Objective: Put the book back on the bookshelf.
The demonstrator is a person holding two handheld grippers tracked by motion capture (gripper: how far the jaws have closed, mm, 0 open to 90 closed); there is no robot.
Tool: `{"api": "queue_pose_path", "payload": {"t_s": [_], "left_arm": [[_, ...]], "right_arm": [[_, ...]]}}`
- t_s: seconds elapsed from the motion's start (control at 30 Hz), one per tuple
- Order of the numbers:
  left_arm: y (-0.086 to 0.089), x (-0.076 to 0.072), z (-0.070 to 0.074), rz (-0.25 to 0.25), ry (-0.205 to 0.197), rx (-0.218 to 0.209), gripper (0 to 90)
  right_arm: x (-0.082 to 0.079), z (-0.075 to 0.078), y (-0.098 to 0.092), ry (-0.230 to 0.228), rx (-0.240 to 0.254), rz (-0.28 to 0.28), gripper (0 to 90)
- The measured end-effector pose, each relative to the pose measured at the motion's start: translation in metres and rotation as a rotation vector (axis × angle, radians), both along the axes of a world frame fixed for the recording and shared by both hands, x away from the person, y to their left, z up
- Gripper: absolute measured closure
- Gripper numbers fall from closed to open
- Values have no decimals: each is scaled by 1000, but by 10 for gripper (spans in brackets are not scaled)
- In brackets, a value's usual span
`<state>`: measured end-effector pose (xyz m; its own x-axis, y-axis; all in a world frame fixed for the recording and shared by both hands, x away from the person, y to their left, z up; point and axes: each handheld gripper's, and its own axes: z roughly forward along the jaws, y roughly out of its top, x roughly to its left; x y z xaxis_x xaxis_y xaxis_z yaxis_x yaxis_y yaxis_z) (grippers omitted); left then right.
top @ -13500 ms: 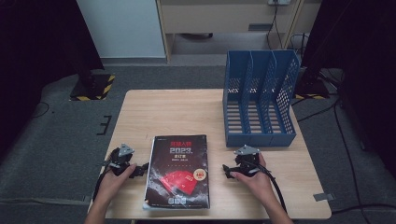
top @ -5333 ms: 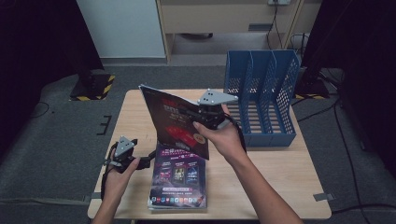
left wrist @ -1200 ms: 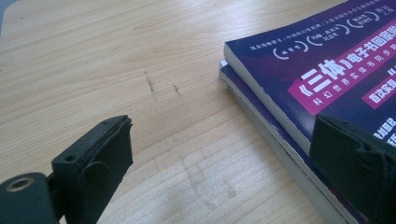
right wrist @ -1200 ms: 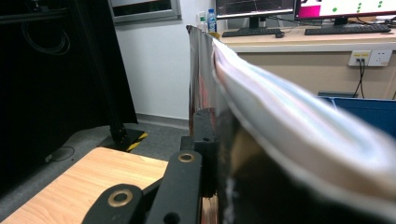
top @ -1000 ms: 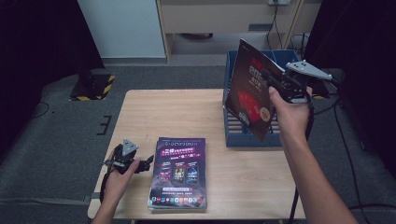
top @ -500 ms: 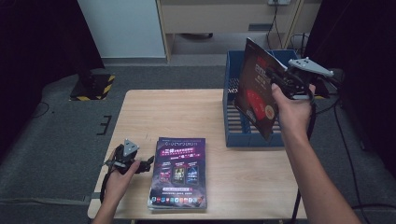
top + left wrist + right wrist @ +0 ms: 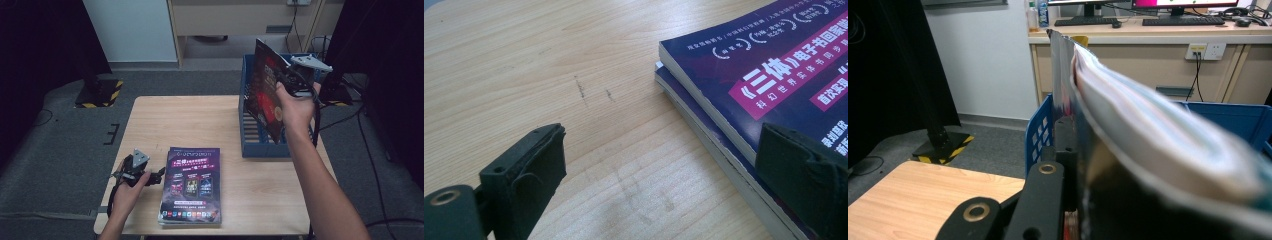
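Observation:
My right gripper (image 7: 286, 80) is shut on a red-covered magazine (image 7: 264, 95) and holds it upright, slightly tilted, over the left part of the blue file rack (image 7: 250, 137). In the right gripper view the magazine's pages (image 7: 1148, 145) press against my black jaw, with the rack's wall (image 7: 1040, 130) behind and my right gripper (image 7: 1074, 135) clamped on the spine side. A stack of purple-covered magazines (image 7: 192, 182) lies flat at the table's front. My left gripper (image 7: 159, 175) rests open at the stack's left edge. My left gripper (image 7: 661, 150) straddles the corner of the stack (image 7: 744, 65).
The wooden table (image 7: 185, 120) has bare surface between the stack and the rack. The rack stands at the table's right rear with several upright slots. A desk with sockets and keyboards (image 7: 1178, 22) stands beyond, and a black stand base (image 7: 97, 92) is on the floor at left.
My right hand has carried the red magazine a little to the left over the rack and turned it more edge-on. The left gripper and the stack have stayed put.

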<state>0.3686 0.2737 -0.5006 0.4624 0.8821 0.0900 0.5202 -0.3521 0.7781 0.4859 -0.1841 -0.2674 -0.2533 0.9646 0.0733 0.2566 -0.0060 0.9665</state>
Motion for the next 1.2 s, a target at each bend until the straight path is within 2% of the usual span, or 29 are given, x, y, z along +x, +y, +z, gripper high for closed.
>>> {"api": "queue_pose_path", "payload": {"t_s": [0.1, 0.57, 0.83, 0.93, 1.2], "left_arm": [[0, 0, 0, -3, 1, 2, 52], [-2, -1, -1, -8, 4, 18, 52], [-3, -1, -2, -12, 5, 25, 52], [-3, -1, -1, -13, 4, 26, 52], [-4, -1, -2, -19, 6, 33, 52]], "right_arm": [[8, -3, 5, -2, 3, -13, 865], [22, -20, 17, -1, 35, -24, 864], [27, -25, 25, -16, 14, -24, 864], [29, -26, 28, -24, 28, -26, 864], [32, -33, 34, -20, 19, -20, 864]]}}
